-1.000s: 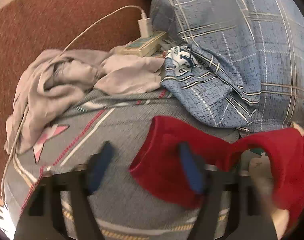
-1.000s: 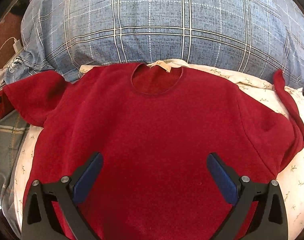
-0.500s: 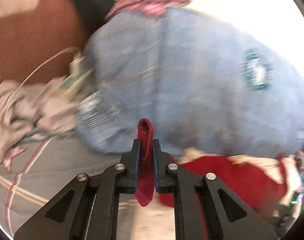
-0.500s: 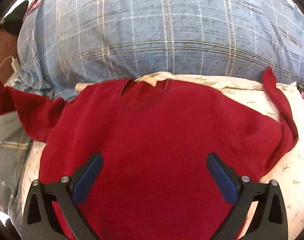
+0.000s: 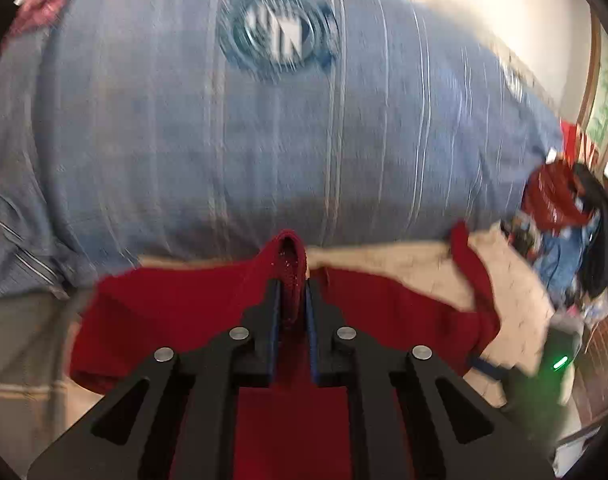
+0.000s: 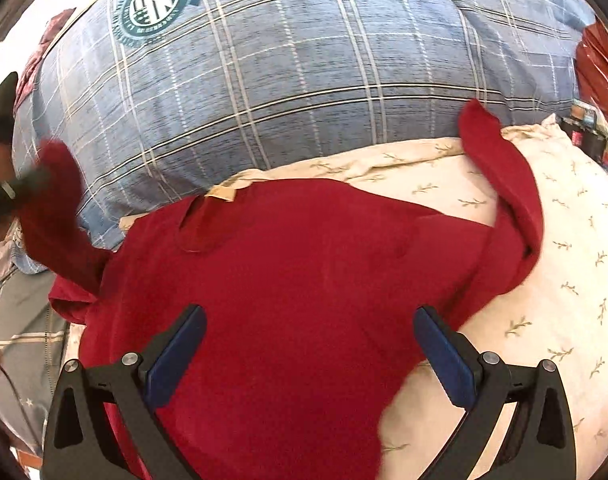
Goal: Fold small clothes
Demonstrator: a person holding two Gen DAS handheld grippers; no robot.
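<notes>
A red sweater [image 6: 304, 272] lies spread on a cream leaf-print sheet [image 6: 564, 280], neck toward a big blue plaid pillow [image 6: 304, 60]. My left gripper [image 5: 291, 280] is shut on the cuff of the sweater's left sleeve [image 5: 289, 248] and holds it lifted over the sweater's body [image 5: 175, 312]. From the right wrist view that lifted sleeve [image 6: 59, 208] shows blurred at the far left, with the left gripper dark beside it. My right gripper [image 6: 310, 320] hangs open over the sweater's chest, nothing between its fingers. The right sleeve [image 6: 512, 184] curls up against the pillow.
Grey bedding with stars [image 6: 19, 320] lies left of the sweater. A pile of red, blue and dark items [image 5: 564, 216] sits at the right end of the pillow. A dark object with a green light [image 5: 558, 362] is at the far right.
My left gripper closed on the red sleeve cuff, lifted it and swung it right, from beside the grey clothes to over the sweater. The right gripper drifted, staying open.
</notes>
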